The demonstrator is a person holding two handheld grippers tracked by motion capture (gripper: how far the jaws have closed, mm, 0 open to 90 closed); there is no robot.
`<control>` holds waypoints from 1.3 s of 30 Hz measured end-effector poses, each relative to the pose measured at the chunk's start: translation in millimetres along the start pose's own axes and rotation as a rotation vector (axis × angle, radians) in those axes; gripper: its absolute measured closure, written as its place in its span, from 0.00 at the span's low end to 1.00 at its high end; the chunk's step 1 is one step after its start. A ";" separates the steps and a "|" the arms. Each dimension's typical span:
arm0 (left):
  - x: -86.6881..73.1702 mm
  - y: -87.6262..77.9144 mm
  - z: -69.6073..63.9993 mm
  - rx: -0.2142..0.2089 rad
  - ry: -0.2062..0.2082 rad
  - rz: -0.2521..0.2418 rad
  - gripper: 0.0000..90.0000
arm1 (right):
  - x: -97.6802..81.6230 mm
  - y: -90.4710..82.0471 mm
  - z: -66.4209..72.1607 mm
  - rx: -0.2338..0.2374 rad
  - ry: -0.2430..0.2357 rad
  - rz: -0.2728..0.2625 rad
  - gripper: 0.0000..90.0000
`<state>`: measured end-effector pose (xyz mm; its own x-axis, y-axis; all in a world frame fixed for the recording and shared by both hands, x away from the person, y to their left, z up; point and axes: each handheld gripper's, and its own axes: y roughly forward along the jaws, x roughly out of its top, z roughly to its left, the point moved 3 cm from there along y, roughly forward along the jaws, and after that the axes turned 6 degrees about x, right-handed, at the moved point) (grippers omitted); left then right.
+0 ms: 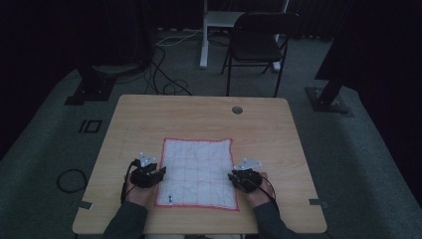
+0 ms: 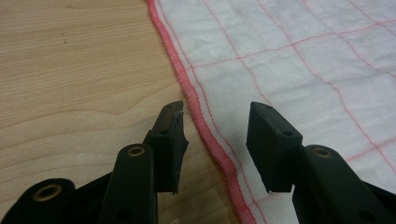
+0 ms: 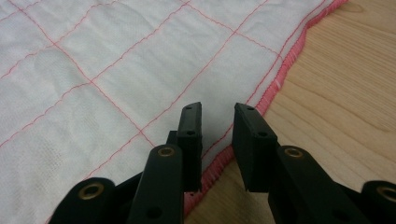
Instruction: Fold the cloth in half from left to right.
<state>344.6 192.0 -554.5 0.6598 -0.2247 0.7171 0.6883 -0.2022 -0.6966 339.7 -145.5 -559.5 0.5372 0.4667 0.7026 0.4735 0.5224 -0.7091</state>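
Cloth [image 1: 198,172], white with a red hem, lies flat on the table [image 1: 149,114]; left gripper [image 2: 215,133] and right gripper [image 3: 217,135], both parted and empty, straddle opposite hems and should bite both edges evenly.

A: What sort of place is this?

B: A dim recording room or lab. 1 bare wooden table [image 1: 199,114] stands on grey carpet [image 1: 45,164], with black stand bases [image 1: 89,88] off its far corners.

A: Anything else?

B: Loose cables [image 1: 166,84], 1 folding chair [image 1: 259,42] and dark curtains [image 1: 45,35] beyond the far edge.
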 end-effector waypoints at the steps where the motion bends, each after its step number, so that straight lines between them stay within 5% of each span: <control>1: 0.0 1.8 -0.3 0.002 -0.004 0.004 0.63 | -0.3 -0.2 0.1 0.000 0.001 -0.001 0.81; 14: 1.8 9.2 -5.8 0.025 0.011 0.005 0.69 | -2.0 -1.3 1.2 0.002 -0.005 -0.004 0.79; 22: 2.6 9.8 -6.9 -0.054 -0.042 0.017 0.95 | -2.6 -1.7 0.7 0.009 -0.004 -0.009 0.72; 31: 3.4 7.6 -6.1 -0.070 -0.062 0.015 0.97 | -3.3 -1.6 -1.7 -0.003 0.017 -0.013 0.64; 39: 14.8 -6.4 -10.6 -0.100 -0.051 -0.035 0.97 | -3.1 -2.2 -2.4 -0.007 0.016 -0.016 0.63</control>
<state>346.8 179.9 -539.7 0.6520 -0.1674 0.7395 0.6793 -0.3041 -0.6678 338.7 -149.8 -560.3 0.5408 0.4469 0.7126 0.4868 0.5246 -0.6984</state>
